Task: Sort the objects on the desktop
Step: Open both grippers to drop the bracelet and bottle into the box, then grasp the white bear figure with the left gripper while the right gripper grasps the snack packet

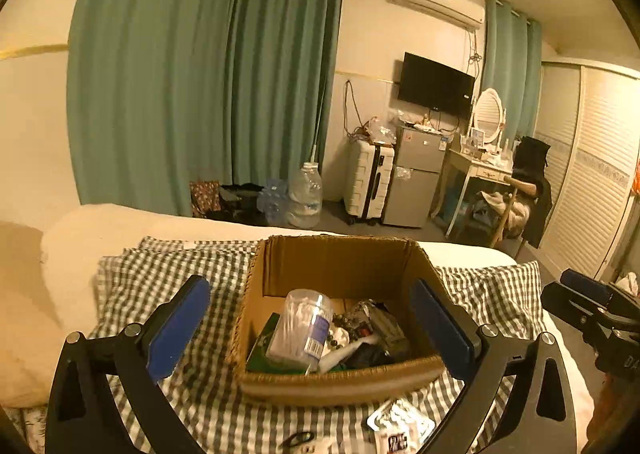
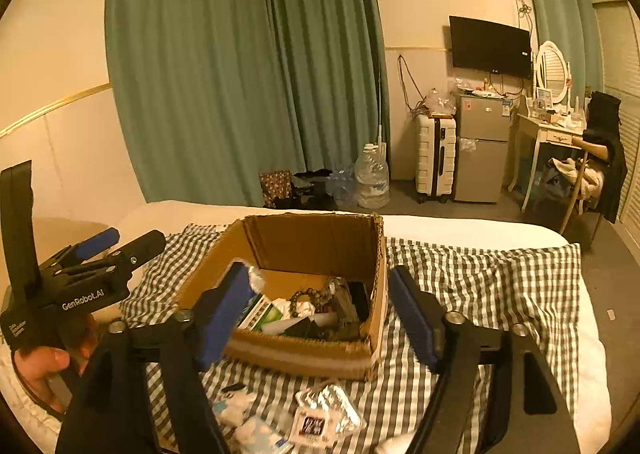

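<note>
A: Cardboard box (image 1: 340, 334) sits open on the checked cloth (image 1: 192, 278) over the bed. Contents?

B: Left wrist view: clear tub of cotton swabs (image 1: 302, 328) leaning at the front, a green packet (image 1: 260, 346) under it, crumpled foil wrappers (image 1: 376, 318) to the right. Right wrist view adds a string of brown beads (image 2: 310, 296) and a black flat item against the right wall; type cannot be told.

A: Left gripper (image 1: 316, 328)?

B: Jaws spread wide, nothing between the blue pads; the box shows in the gap behind them. In the right wrist view it appears from the side, at far left, held by a hand (image 2: 42, 368).

A: Right gripper (image 2: 320, 314)?

B: Also spread, nothing pinched. Its left finger (image 2: 224, 318) overlaps the box's left front corner and hides part of the green packet.

A: Loose items outside the box?

B: On the cloth in front: a foil blister pack (image 2: 328, 406), white-and-blue packets (image 2: 256, 430) seen only in the right view, a small dark clip (image 1: 298, 438) seen in the left view.

A: Beyond?

B: Green curtains (image 1: 200, 73), water jug (image 1: 305, 195), white suitcase (image 1: 368, 181), small fridge (image 1: 416, 177), wall TV (image 1: 436, 85).
</note>
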`<move>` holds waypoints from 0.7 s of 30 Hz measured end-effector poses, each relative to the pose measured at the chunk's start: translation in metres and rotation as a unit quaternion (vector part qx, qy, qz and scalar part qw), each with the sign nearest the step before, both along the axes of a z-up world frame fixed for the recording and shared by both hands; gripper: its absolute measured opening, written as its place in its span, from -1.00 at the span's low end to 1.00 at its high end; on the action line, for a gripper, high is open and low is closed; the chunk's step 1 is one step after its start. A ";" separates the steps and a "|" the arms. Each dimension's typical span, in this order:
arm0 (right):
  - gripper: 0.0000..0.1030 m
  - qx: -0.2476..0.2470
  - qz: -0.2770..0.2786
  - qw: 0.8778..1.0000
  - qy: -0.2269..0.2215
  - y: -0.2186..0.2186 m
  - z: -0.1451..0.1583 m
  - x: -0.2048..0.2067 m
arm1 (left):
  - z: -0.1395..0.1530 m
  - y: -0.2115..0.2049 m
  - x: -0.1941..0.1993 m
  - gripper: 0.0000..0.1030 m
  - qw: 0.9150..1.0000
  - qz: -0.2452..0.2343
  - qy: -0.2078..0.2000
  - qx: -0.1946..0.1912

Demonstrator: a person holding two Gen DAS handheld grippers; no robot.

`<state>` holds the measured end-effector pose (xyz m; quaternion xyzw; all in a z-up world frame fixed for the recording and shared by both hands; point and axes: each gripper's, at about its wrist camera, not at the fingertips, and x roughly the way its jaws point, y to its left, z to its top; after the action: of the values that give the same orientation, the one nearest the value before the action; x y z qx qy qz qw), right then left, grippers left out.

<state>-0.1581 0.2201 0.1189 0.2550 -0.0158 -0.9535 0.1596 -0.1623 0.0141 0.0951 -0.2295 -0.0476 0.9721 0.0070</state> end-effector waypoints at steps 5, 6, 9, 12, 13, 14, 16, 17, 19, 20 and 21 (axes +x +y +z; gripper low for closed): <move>0.79 0.023 -0.020 1.000 -0.002 -0.004 -0.006 0.026 | -0.008 0.000 0.036 1.00 1.000 0.005 -0.015 -0.008; 0.80 0.029 -0.024 0.999 -0.007 -0.007 -0.012 0.030 | -0.014 -0.002 0.042 1.00 1.000 0.006 -0.024 -0.006; 0.82 0.037 -0.029 0.998 -0.031 -0.012 -0.039 0.038 | -0.041 -0.008 0.054 1.00 0.999 0.013 -0.047 0.007; 0.82 0.034 -0.032 0.997 -0.064 -0.017 -0.075 0.038 | -0.072 -0.013 0.060 1.00 0.997 0.018 -0.073 0.018; 0.82 0.035 -0.033 0.996 -0.072 -0.019 -0.085 0.038 | -0.083 -0.015 0.059 1.00 0.996 0.020 -0.081 0.021; 0.82 0.036 -0.034 0.996 -0.080 -0.020 -0.097 0.038 | -0.095 -0.016 0.059 1.00 0.995 0.024 -0.090 0.024; 0.82 0.041 -0.041 0.994 -0.093 -0.021 -0.121 0.036 | -0.119 -0.016 0.057 1.00 0.993 0.028 -0.110 0.029; 0.82 0.045 -0.044 0.993 -0.100 -0.022 -0.132 0.034 | -0.131 -0.016 0.056 1.00 0.992 0.028 -0.120 0.030; 0.82 0.051 -0.045 0.991 -0.115 -0.023 -0.151 0.028 | -0.153 -0.013 0.054 1.00 0.990 0.025 -0.138 0.027; 0.82 0.054 -0.047 0.990 -0.122 -0.023 -0.160 0.025 | -0.161 -0.011 0.052 1.00 0.989 0.022 -0.146 0.025; 0.82 0.057 -0.048 0.989 -0.130 -0.023 -0.169 0.021 | -0.171 -0.008 0.050 1.00 0.987 0.016 -0.156 0.022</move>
<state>-0.1368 0.1971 -0.0496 0.3843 0.0057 -0.9183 0.0951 -0.1121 0.0063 -0.0757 -0.3771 -0.0729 0.9232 -0.0112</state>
